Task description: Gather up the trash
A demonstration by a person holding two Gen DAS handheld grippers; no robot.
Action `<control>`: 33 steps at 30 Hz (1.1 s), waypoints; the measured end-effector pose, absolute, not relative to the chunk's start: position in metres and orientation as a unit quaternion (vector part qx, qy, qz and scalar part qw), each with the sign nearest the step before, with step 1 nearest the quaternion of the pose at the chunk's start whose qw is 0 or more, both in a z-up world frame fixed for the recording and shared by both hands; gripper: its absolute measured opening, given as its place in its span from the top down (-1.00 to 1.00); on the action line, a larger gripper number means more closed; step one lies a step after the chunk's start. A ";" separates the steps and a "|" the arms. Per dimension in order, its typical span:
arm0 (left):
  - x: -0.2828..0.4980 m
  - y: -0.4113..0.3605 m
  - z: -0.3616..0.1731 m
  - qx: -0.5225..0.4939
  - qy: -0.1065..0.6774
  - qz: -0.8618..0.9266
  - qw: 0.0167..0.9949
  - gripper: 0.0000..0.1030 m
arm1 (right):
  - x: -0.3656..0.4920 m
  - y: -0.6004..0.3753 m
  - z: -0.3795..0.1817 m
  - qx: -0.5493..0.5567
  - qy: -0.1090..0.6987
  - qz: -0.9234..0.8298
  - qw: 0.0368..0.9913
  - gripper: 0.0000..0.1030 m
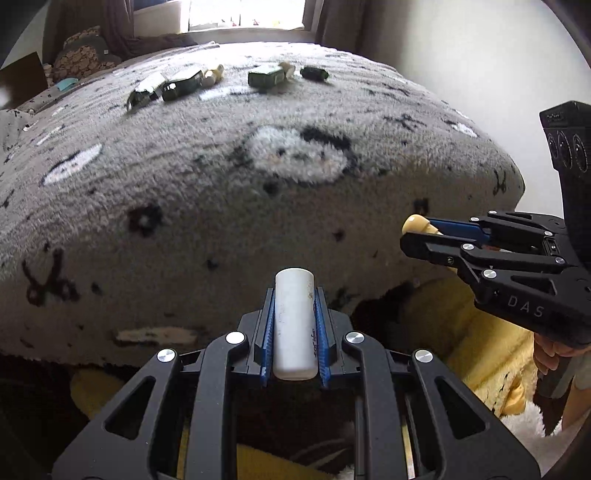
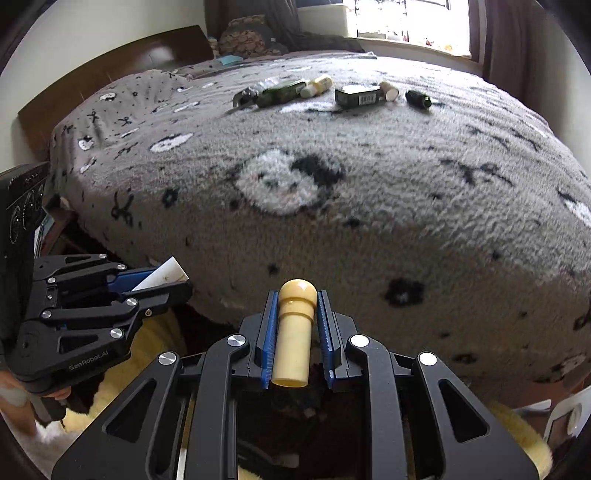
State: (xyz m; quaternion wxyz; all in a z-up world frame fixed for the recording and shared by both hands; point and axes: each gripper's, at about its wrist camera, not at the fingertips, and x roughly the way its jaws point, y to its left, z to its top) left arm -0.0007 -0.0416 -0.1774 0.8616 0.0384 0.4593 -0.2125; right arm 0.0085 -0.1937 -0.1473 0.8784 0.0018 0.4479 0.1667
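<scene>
L gripper (image 1: 294, 295) clamps white tube (image 1: 294, 325), R gripper (image 2: 297, 301) clamps cream bottle (image 2: 293, 332), both just off near edge of grey blanket (image 2: 369, 221) w/ more trash at far side.

Grey patterned bed (image 2: 369, 229); bright window (image 1: 245, 13), brown curtains (image 1: 340, 22)

- Daylight enters through the far window (image 1: 245, 14), which is blown out to white with no detail.
- The bed cover (image 1: 258, 166) is evenly lit and soft; its pile looks slightly smeared.
- Under the near edge of the bed the space falls into deep shadow.
- Strong fisheye bending curves the bed, and the corners of both views go dark.
</scene>
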 end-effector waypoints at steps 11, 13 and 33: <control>-0.007 -0.039 -0.245 0.032 0.532 -0.214 0.819 0.65 | 0.000 -0.190 -0.197 0.024 0.503 0.167 0.847 0.58; -0.008 -0.039 -0.257 0.029 0.545 -0.216 0.810 0.65 | -0.001 -0.187 -0.206 0.026 0.515 0.168 0.840 0.58; -0.005 -0.045 -0.330 0.018 0.628 -0.241 0.740 0.65 | 0.003 -0.172 -0.275 0.043 0.599 0.166 0.782 0.58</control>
